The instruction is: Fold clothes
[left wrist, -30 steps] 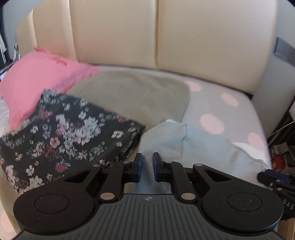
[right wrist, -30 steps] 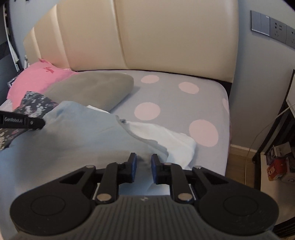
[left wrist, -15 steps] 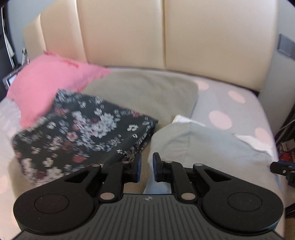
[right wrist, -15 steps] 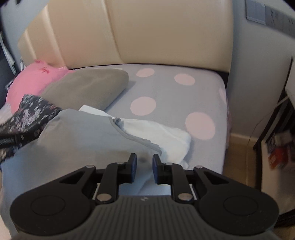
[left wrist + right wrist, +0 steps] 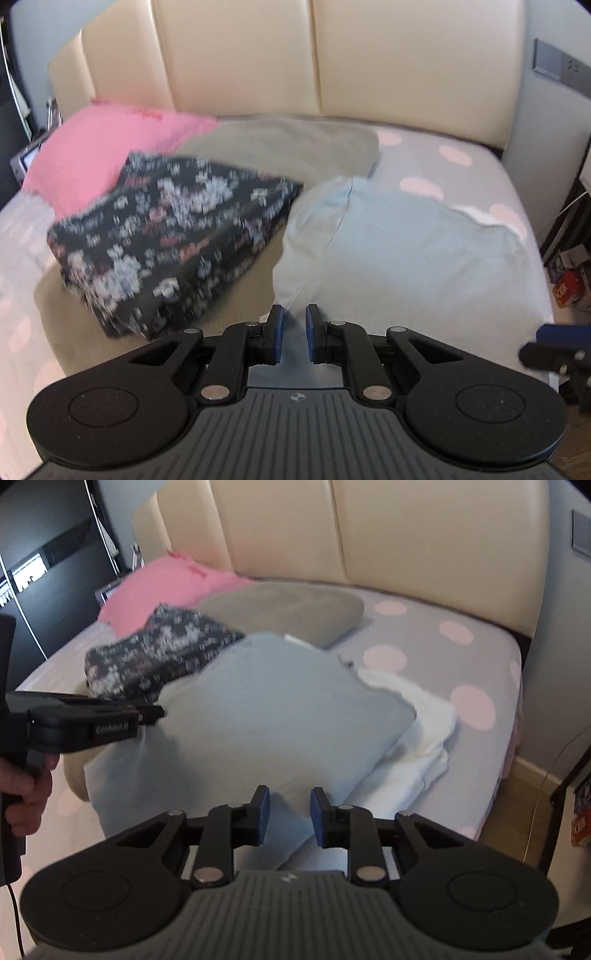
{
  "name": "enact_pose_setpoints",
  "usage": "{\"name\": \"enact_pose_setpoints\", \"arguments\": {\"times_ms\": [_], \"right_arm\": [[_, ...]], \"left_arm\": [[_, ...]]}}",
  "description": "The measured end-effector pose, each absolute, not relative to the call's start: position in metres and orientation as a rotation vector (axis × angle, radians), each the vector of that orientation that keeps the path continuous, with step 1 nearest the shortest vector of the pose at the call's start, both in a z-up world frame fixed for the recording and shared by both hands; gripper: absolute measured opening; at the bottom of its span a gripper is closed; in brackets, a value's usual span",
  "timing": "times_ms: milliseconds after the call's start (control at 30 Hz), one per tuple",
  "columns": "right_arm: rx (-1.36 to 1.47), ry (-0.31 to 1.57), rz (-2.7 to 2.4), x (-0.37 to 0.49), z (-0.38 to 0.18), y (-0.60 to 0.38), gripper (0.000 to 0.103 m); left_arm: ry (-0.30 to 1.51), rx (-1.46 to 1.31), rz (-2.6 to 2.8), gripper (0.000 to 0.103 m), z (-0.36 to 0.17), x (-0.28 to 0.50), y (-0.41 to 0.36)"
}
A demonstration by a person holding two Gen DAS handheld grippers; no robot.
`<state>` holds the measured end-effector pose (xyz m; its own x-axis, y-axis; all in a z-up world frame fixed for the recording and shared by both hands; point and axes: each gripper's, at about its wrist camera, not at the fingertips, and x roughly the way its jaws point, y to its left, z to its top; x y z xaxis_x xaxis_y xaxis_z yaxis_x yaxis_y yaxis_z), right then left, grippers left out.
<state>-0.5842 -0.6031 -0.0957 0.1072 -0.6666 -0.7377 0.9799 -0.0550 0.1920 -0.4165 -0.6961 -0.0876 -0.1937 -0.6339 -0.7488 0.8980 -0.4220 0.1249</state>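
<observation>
Light-blue garment (image 5: 273, 709): lies folded over on the near part of the bed, its near edge hanging over the mattress front; a seam runs down its left side in the left wrist view.
Left gripper (image 5: 293, 334): jaws narrow, a fold of the blue cloth's near-left edge between the pads; whether they pinch it I cannot tell for sure, it looks clamped.
Right gripper (image 5: 286, 816): jaws have just been opening; the pads stand apart over the blue cloth's near edge, cloth below and between them, not pressed.
Edges: white garment (image 5: 417, 716) pokes out from under the blue one's right side; floral folded garment (image 5: 173, 240) just beside its left edge.
Open room: bare polka-dot sheet (image 5: 454, 672) to the right and behind, up to the cream headboard (image 5: 424, 528).
Count: one pink pillow (image 5: 107, 155), one olive-grey pillow (image 5: 291, 609), three garments, two grippers, one hand (image 5: 26, 794) in view.
</observation>
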Motion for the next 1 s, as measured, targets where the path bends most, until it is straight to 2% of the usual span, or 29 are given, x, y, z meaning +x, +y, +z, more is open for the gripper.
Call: {"name": "enact_pose_setpoints", "arguments": {"times_ms": [200, 367, 467, 700, 1000], "right_arm": [[0.777, 0.595, -1.428, -0.573, -0.111, -0.608, 0.026], [0.819, 0.535, -1.433, -0.584, -0.106, -0.604, 0.026], [0.777, 0.523, -1.453, -0.585, -0.095, -0.594, 0.027], [0.718, 0.449, -1.457, -0.586, -0.064, -0.561, 0.033], [0.674, 0.546, -1.404, -0.561, -0.068, -0.517, 0.033]], "left_arm": [[0.421, 0.977, -1.736, 0.01, -0.104, -0.424, -0.7], [0.418, 0.919, -1.739, 0.01, -0.087, -0.419, -0.685], [0.383, 0.878, -1.734, 0.011, -0.068, -0.414, -0.663], [0.302, 0.857, -1.734, 0.023, -0.034, -0.409, -0.602], [0.383, 0.862, -1.711, 0.023, -0.047, -0.407, -0.539]]}}
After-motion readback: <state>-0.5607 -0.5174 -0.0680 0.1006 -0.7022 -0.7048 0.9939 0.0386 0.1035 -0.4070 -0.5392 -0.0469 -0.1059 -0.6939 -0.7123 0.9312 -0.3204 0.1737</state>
